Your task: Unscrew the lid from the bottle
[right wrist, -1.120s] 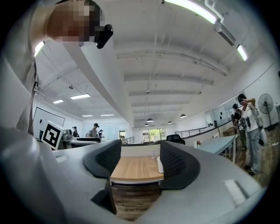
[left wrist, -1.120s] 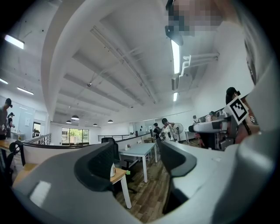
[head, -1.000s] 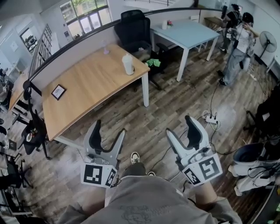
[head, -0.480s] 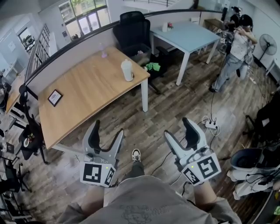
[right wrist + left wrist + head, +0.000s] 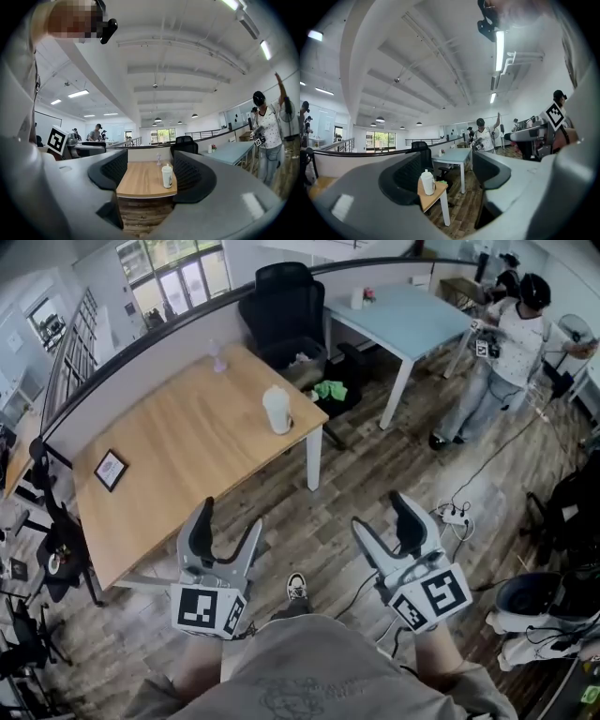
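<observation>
My left gripper (image 5: 232,521) and right gripper (image 5: 382,514): jaws apart, nothing between. Bottle (image 5: 167,176) well ahead of jaws, upright near table (image 5: 178,446) corner. Looks light, smooth, likely slippery; I'd clamp body low, other jaws on lid (image 5: 166,166).

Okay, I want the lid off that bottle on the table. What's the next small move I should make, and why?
Probably step closer to the wooden table. The white bottle stands capped near its corner, well beyond reach of both grippers. The left gripper and right gripper are open and empty, held short of the table edge.
</observation>
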Available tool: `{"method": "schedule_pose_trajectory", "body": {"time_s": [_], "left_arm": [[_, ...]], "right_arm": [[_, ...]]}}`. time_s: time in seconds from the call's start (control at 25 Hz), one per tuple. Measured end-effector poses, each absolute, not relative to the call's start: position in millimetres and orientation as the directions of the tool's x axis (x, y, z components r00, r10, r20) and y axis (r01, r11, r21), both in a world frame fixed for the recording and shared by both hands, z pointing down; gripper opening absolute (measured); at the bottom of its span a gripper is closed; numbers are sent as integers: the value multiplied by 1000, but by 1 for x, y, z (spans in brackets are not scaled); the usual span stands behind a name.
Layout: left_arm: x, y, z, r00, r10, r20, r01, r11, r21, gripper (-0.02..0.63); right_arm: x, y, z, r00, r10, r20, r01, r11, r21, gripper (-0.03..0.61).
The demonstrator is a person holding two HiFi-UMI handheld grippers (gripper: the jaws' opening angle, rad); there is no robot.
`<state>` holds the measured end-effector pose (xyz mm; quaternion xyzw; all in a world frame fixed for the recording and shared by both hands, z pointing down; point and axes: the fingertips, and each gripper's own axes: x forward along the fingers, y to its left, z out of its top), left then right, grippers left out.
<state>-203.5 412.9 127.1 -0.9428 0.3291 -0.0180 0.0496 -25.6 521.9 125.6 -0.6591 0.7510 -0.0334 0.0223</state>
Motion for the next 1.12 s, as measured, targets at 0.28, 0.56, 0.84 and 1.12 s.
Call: {"method": "schedule_pose_trajectory", "body": {"time_s": [0.28,0.56,0.84,1.12], "left_arm": [[-201,328,132,793,-608,10,-605,-790,-99,337],[-207,272,144,799,-601,29,-596,-797,-97,336],[-197,245,148,805,-592,34,-587,-805,-89,336],[-172,215,159,803,-594,49,-588,-803,-97,336]], "right_arm": [[-28,435,131,-136,-990,39,-988,132,-80,293],[-42,371,136,-156,-987,41,-985,152,-84,293],[-33,339,139,-156,-987,49,-985,151,-86,293],[-10,307,157,-176,-983,61,-980,169,-106,293]]}}
